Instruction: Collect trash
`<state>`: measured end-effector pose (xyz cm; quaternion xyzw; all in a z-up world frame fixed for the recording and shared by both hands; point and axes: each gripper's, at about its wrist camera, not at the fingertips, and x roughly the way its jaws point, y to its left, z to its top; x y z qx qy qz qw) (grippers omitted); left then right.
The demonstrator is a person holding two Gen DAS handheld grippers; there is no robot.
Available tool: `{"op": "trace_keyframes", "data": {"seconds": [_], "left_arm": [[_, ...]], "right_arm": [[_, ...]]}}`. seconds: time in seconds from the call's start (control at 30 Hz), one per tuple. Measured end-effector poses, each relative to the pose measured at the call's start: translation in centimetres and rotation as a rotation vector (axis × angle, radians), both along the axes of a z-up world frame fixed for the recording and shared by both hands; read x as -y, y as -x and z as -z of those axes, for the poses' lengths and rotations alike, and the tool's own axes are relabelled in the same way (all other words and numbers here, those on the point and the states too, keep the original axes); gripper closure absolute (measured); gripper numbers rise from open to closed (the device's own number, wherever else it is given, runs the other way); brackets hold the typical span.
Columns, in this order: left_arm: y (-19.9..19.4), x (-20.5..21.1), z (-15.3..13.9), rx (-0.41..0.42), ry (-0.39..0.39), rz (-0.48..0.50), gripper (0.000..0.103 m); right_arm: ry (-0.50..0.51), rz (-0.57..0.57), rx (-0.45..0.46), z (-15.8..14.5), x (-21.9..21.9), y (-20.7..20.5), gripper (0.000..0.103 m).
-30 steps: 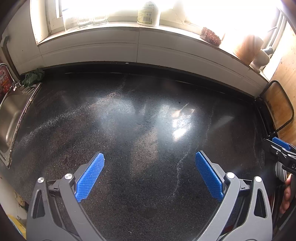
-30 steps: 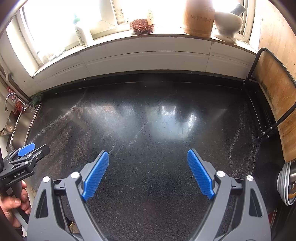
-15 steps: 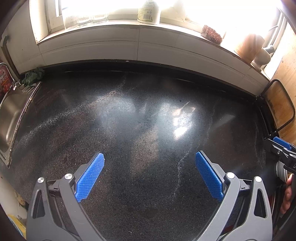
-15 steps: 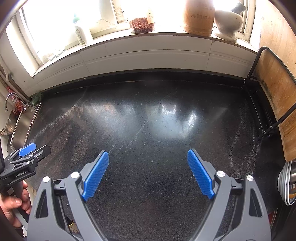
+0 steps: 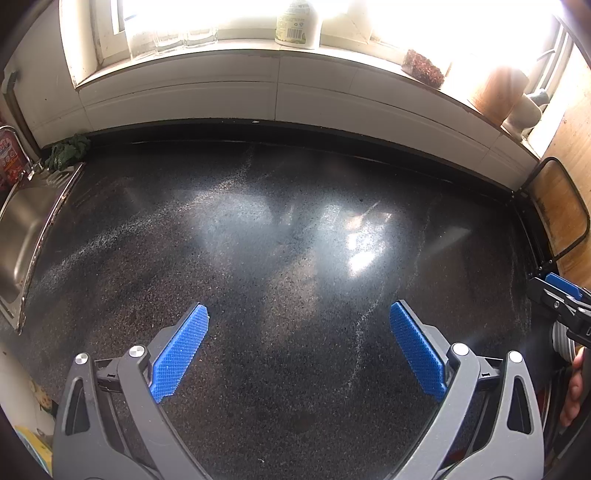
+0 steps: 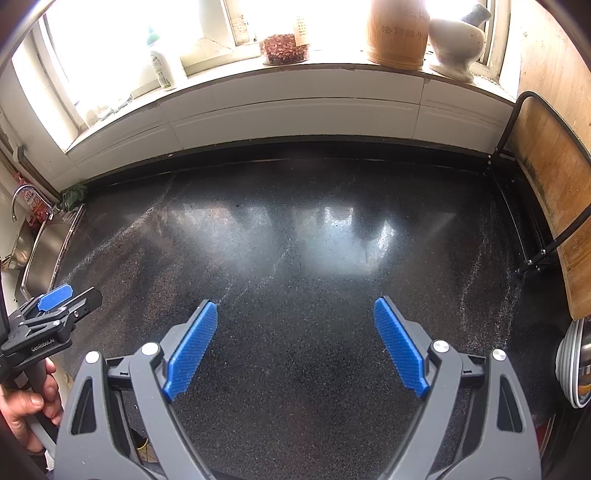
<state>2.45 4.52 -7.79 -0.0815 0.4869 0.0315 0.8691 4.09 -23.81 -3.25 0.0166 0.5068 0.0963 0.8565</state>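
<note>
A home kitchen: a dark speckled desk (image 5: 295,258) runs to a steel sink (image 5: 26,229) at left, a wooden chopping board (image 6: 546,206) at right, jars along the far windowsill (image 6: 295,70).

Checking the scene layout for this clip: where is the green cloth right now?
The green cloth sits bunched at the counter's back left corner in both views, against the white wall base and just behind the steel sink.

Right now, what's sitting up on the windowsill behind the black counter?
On the windowsill stand a white bottle, a tub of reddish bits, a wooden jar and a white mortar. Window glare hides anything further back.
</note>
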Motion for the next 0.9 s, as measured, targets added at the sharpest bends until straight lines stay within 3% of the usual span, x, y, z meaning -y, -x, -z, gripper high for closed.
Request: {"op": "trace_keyframes", "data": {"seconds": [0.17,0.77,0.9], "left_arm": [[0.1,0.0,0.0,-0.014,-0.018,-0.012,0.007],[0.6,-0.7,0.0,-0.033,0.048,-0.087,0.007],[1.4,-0.8,-0.6,0.016,0.079,-0.087,0.007]], "right_arm": [[0.001,0.000,0.002,0.0,0.0,0.1,0.019],[0.001,-0.011,0.004,0.0,0.2,0.7,0.019],[0.001,-0.011,0.008,-0.1,0.3,0.7,0.019]]}}
